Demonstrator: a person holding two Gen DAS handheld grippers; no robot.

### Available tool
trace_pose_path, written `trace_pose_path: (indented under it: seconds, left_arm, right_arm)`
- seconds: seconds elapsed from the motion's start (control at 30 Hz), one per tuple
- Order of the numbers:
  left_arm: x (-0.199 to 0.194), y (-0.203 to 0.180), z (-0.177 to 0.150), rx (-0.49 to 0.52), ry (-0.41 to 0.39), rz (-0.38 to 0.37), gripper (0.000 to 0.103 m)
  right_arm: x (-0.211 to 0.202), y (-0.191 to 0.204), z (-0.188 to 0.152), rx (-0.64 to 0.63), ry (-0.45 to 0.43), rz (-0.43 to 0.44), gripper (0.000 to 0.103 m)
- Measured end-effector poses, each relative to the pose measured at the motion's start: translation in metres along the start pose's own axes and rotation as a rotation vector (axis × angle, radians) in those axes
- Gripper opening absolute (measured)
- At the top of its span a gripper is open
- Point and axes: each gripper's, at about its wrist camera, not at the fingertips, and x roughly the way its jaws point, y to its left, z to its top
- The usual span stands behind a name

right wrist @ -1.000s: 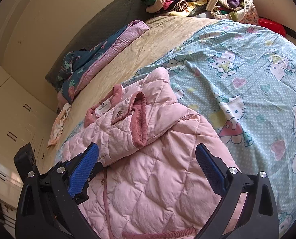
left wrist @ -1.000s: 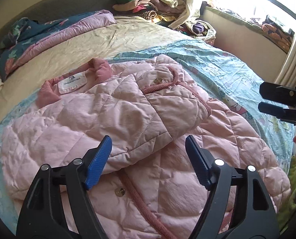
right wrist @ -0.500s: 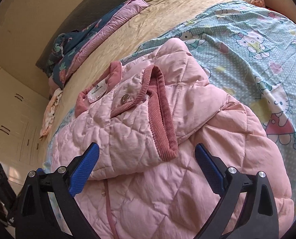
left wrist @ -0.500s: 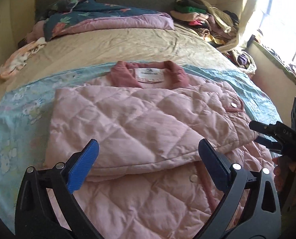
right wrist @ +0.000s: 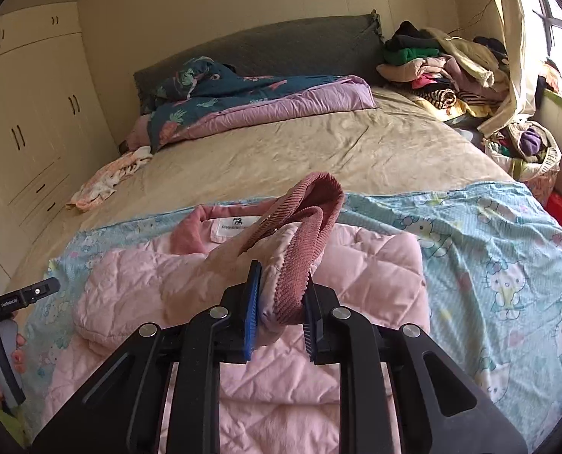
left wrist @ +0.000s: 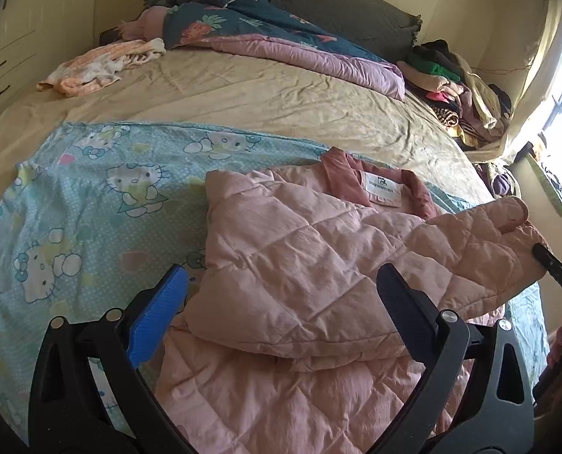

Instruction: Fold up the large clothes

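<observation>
A pink quilted jacket (left wrist: 300, 265) lies on a Hello Kitty sheet (left wrist: 92, 208) on the bed, collar and label away from me, one sleeve folded across its body. My left gripper (left wrist: 281, 302) hangs open over the jacket's near left edge, with nothing between its pads. My right gripper (right wrist: 283, 283) is closing on the corduroy cuff (right wrist: 303, 227) of that sleeve, and the pads press on it. The sleeve end (left wrist: 470, 242) is lifted off the jacket (right wrist: 375, 265). One right finger (left wrist: 545, 259) shows at the left wrist view's right edge.
A folded quilt (left wrist: 281, 38) and a small orange cloth (left wrist: 99, 64) lie at the head of the bed. A clothes pile (left wrist: 451, 79) fills the far right corner, with a bag of clothes (right wrist: 527, 147) beside the bed. Wardrobes (right wrist: 27, 113) line the left wall.
The right gripper shut on the sleeve cuff and lifted it. The left gripper opened wider and swung left along the jacket's near edge. Both views rolled towards level.
</observation>
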Motion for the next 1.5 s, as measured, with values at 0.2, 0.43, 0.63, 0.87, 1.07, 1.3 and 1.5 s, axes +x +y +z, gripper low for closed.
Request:
trace_pose_path:
  seconds: [0.2,0.43,0.63,0.87,1.07,1.3,1.5]
  left_arm:
    - [0.015,-0.002,-0.003,0.005,0.025,0.004,0.093]
    - [0.03,-0.015,-0.006,0.01,0.054,-0.018,0.093]
    - [0.048,-0.031,-0.011,0.009,0.096,-0.06,0.093]
    - [0.08,-0.034,-0.024,0.034,0.173,-0.014,0.093]
    - [0.102,-0.023,-0.032,0.047,0.204,0.015,0.095]
    - [0.109,-0.019,-0.034,0.039,0.206,0.005,0.095]
    - [0.109,-0.018,-0.034,0.042,0.195,0.001,0.095]
  right_arm:
    - [0.036,-0.026,-0.02,0.066,0.103,-0.055,0.018]
    - [0.058,-0.027,-0.045,0.087,0.189,-0.09,0.019]
    - [0.053,-0.032,-0.049,0.125,0.229,-0.073,0.035]
    - [0.019,-0.027,-0.039,0.1,0.164,-0.067,0.06]
    - [0.012,0.01,-0.028,-0.002,0.168,0.023,0.068]
    - [0.036,0.061,-0.025,-0.126,0.221,0.079,0.073]
    - [0.077,0.08,-0.031,-0.165,0.302,0.067,0.074]
